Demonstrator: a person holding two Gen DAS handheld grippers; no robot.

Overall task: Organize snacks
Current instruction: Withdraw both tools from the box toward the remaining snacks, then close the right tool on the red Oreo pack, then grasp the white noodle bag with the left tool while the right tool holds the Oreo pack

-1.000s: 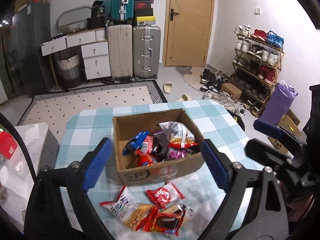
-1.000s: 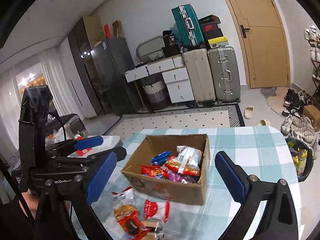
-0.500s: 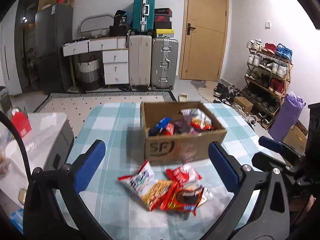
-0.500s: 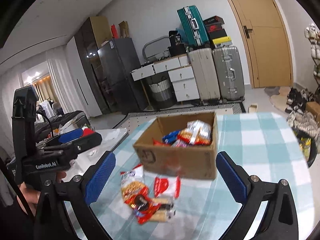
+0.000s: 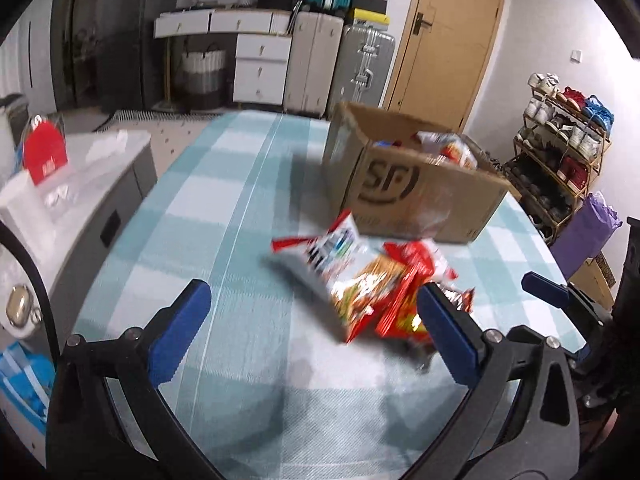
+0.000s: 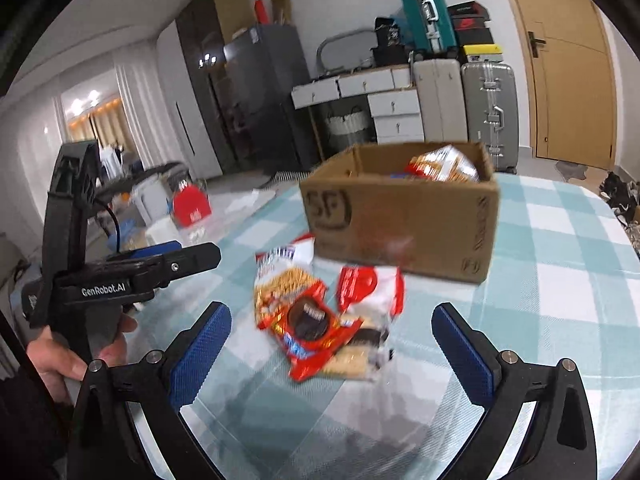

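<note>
Both the left gripper (image 5: 316, 328) and right gripper (image 6: 332, 344) hang spread and empty. Ahead lies a heap of crinkly red-and-orange snack packets (image 6: 320, 312); beyond it, the brown cardboard box (image 6: 404, 220). Next: pinch one packet.

Each claw (image 5: 312, 334) is black plastic with curved arms, silver screws and blue textured pads (image 6: 200, 346). The left claw (image 6: 160, 256) carries white "GenRobot.AI" lettering, a black cable and a dark sleeve (image 6: 24, 432).
</note>
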